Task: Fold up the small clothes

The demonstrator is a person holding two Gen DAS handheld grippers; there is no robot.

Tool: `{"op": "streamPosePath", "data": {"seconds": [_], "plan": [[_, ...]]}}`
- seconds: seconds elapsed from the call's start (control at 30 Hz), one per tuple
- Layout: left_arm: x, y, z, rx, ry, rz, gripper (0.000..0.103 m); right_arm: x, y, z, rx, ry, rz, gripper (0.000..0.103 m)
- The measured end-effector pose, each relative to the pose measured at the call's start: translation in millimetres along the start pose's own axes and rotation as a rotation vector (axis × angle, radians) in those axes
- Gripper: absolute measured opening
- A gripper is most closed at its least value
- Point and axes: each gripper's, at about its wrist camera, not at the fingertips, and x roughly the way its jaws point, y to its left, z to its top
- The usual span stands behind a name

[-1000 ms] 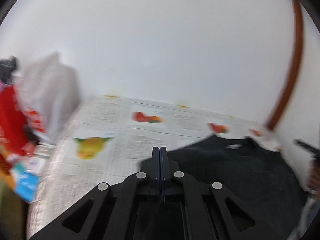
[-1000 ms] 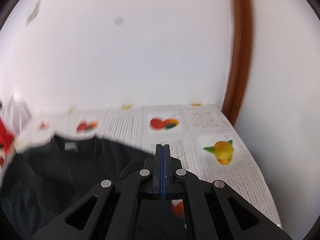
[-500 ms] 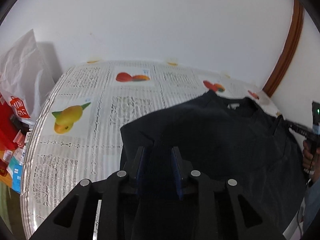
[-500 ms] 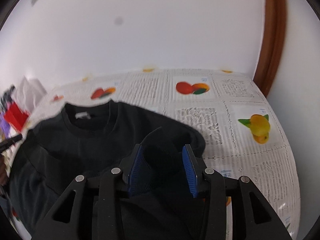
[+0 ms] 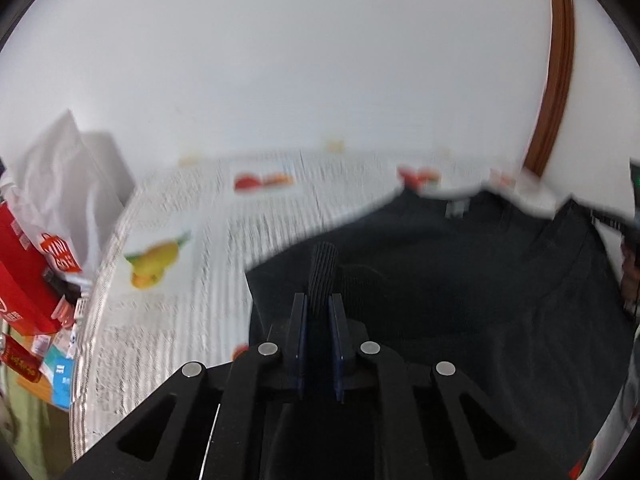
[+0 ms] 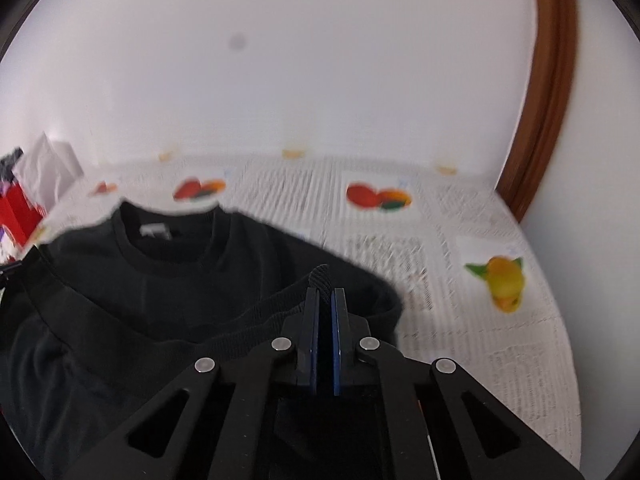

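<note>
My left gripper point(image 5: 319, 304) is clamped on a ribbed fold of the black long-sleeved knit top point(image 5: 460, 280) — the cloth stands up between the two blue-lined fingers point(image 5: 298, 332). My right gripper point(image 6: 325, 300) is pinched on the ribbed hem band of the same top point(image 6: 132, 288), a tuft of it poking out above the fingertips. The top lies spread on the round table covered in a white lace-patterned cloth with fruit prints point(image 6: 460, 280), its collar and label toward the far wall, the hem drawn up over the body. At the table's left edge, in the left view, stand a white plastic bag point(image 5: 64, 184) and a red carton point(image 5: 24, 272). Both views are motion-blurred.
</note>
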Motion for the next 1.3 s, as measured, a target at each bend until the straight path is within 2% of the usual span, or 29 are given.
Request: {"op": "streamPosePath", "data": {"seconds": [0.07,0.17,0.33,0.6,0.67,0.7,0.73,0.8,0.97,1.07,1.13,1.3], "plan": [[-2.6,7.8,6.5,-0.059,-0.038,-0.006,0.010,-13.5,-9.6,6.6,0.041,-0.056,0.024,0.004],[15.5,16.2,10.9,-0.109,-0.012,0.009,0.010,-11.9,-22.4,12.9,0.088,-0.075,0.007,0.004],[56.5,13.9,2.1,-0.138,0.101,0.033,0.010,42.2,-30.8,-2.0,0.134,0.089,-0.043,0.004],[58.7,8.7,0.8,-0.113,0.133,0.054,0.014,51.3,-22.8,-7.0,0.093,0.155,-0.103,0.006],[52.2,6.6,0.3,-0.112,0.132,0.051,0.014,36.9,-19.8,-7.7,0.087,0.163,-0.112,0.013],[48.0,6.0,-0.8,-0.113,0.134,0.046,0.015,28.9,-18.6,-8.8,0.082,0.163,-0.117,0.020],[43.2,5.9,-2.5,-0.114,0.138,0.046,0.016,20.9,-17.0,-11.0,0.073,0.166,-0.117,0.031],[32.2,6.4,-8.5,-0.120,0.146,0.031,0.016,-0.2,-12.9,-20.7,0.052,0.168,-0.114,0.045],[3.1,10.2,-33.3,-0.118,0.173,0.008,0.021,-37.7,-19.0,-60.0,0.063,0.194,-0.134,0.052],[-19.8,16.4,-56.4,-0.137,0.192,-0.030,0.031,-53.9,-31.9,-90.8,0.128,0.238,-0.140,0.053],[-38.2,21.4,-75.3,-0.148,0.193,-0.043,0.038,-73.4,-37.2,-108.7,0.179,0.228,-0.139,0.053],[-72.4,27.5,-113.2,-0.164,0.202,-0.035,0.041,-117.5,-38.5,-147.5,0.231,0.212,-0.150,0.054]]}}
